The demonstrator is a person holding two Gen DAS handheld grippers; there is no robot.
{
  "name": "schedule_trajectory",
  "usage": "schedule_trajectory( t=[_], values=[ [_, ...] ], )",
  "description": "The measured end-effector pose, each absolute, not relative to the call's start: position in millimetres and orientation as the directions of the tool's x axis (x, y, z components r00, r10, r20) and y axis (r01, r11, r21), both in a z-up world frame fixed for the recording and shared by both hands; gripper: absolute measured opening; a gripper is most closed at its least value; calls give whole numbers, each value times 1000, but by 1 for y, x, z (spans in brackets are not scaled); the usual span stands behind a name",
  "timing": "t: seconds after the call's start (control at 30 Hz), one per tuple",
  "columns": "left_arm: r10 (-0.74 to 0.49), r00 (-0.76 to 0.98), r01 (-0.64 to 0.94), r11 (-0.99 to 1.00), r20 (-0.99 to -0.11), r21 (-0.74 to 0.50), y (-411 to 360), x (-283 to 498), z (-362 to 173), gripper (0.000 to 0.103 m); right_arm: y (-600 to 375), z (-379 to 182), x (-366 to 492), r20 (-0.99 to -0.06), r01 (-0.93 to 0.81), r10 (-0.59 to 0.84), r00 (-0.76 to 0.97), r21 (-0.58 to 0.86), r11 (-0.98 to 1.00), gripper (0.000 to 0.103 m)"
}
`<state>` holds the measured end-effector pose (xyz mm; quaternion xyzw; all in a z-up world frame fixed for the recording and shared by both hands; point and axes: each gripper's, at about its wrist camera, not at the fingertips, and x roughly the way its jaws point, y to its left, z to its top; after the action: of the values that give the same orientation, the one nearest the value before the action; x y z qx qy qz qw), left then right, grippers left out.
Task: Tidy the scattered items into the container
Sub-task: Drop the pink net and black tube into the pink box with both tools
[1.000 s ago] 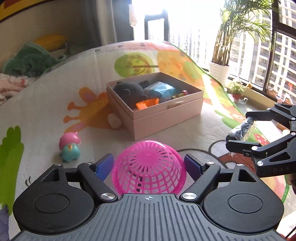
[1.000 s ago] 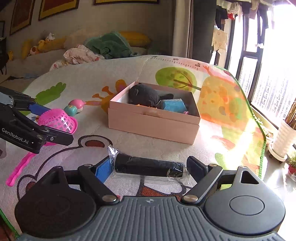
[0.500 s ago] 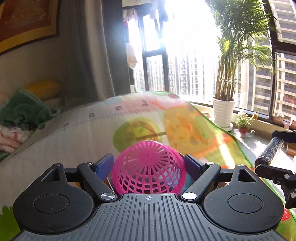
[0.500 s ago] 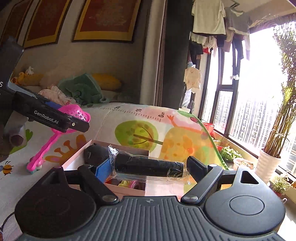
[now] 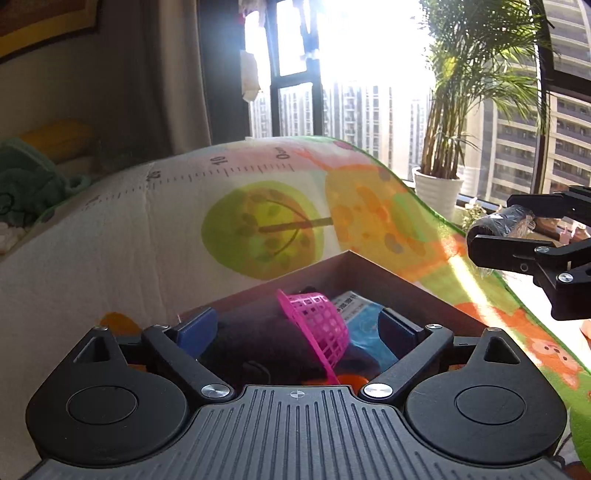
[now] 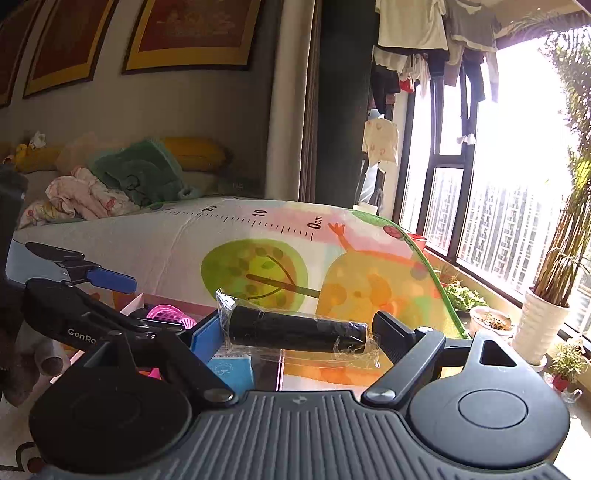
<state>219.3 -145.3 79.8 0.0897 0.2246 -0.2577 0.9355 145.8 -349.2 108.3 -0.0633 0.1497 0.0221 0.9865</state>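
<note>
Our left tongs (image 5: pixel 295 328) gape over the box (image 5: pixel 402 280), the light, springy basket (image 5: pixel 317 332) loose between them, while our right tongs (image 6: pixel 299 328) clamp the slippery wrapped roll (image 6: pixel 295 330) endwise.

Sunlit windows (image 6: pixel 517 206), potted palm (image 5: pixel 443 140), framed pictures (image 6: pixel 192 33) on wall, colourful play mat (image 5: pixel 258 229), hanging laundry (image 6: pixel 424 33)

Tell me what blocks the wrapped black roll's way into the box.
The left tool sits over the box, just left of the black roll held in the right tool. The pink basket lies inside the box. The box's right side looks open.
</note>
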Motion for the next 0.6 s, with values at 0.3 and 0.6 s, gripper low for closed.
schedule_trajectory(
  t=[0.3,0.6],
  values=[
    [-359,764,413,911,-536,-21,-77,158,64,102,-304,79,175,-395,-163,109,912,-104,981,86],
    [-159,782,211,977,-602,17,-17,119,36,103,-273,69,169,-488,-210,119,865,-136,968,95]
  ],
)
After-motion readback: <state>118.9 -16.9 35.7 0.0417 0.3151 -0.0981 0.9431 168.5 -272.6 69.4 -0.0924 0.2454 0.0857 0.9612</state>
